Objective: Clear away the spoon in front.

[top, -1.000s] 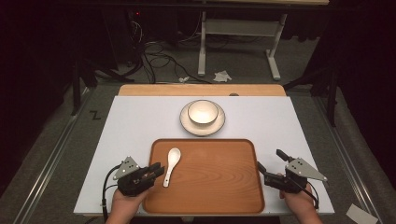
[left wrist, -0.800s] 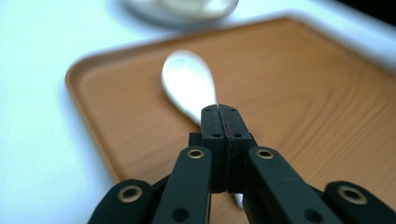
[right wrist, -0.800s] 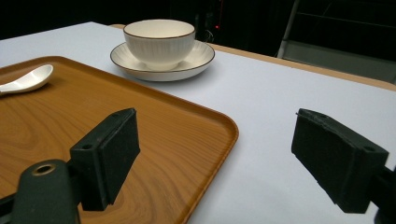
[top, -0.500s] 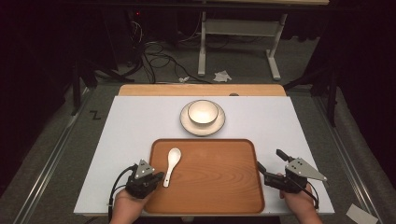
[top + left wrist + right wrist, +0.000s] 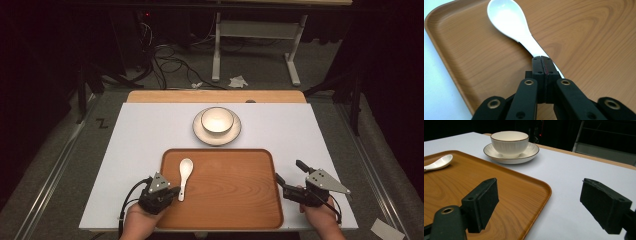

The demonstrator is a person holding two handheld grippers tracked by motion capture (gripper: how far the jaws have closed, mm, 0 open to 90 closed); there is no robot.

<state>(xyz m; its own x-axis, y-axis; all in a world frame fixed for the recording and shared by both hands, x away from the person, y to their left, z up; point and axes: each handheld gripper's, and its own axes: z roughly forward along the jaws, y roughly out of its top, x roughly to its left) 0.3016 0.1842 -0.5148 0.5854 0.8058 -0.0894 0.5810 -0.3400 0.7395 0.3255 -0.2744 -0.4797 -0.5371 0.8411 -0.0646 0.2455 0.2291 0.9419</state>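
Note:
A white ceramic spoon (image 5: 185, 170) lies on the left part of a wooden tray (image 5: 235, 200), bowl end toward the far side. My left gripper (image 5: 174, 191) sits at the tray's near left corner. In the left gripper view its jaws (image 5: 541, 60) are shut on the handle of the spoon (image 5: 509, 20), and the handle's tip pokes out to the right of the pads. My right gripper (image 5: 290, 172) rests just off the tray's right edge. It is open (image 5: 540, 195), with nothing between its pads, and the tray's corner (image 5: 511, 190) lies under it.
A white bowl (image 5: 217, 120) stands on a saucer (image 5: 200, 132) beyond the tray on the white tabletop. A wooden strip (image 5: 215, 96) runs along the table's far edge. Cables and a metal stand lie on the floor behind.
My left gripper has turned from pointing sideways to pointing along the spoon's handle, and its jaws have closed there. The right gripper, spoon and bowl have not moved.

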